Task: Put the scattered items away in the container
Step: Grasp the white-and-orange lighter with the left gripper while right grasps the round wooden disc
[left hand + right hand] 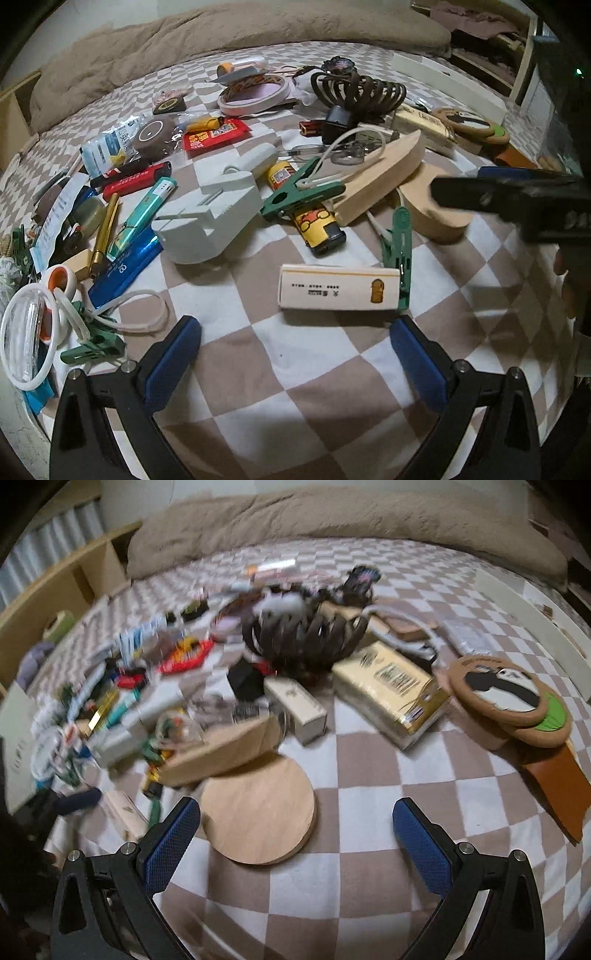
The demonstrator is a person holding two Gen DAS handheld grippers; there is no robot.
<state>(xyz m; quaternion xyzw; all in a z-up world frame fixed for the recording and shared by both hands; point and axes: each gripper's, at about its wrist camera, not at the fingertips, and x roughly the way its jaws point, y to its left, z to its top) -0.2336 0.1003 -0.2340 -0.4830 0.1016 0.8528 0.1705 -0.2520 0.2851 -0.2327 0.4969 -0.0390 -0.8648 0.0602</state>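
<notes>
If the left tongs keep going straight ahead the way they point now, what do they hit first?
Most likely the white box with the yellow emblem, lying crosswise just beyond the open left tongs. Bare checkered bedsheet lies between; depth is hard to judge through the fisheye.

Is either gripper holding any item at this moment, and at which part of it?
Nothing is held. The left gripper and the right gripper are both open and empty above the checkered blanket.
</notes>
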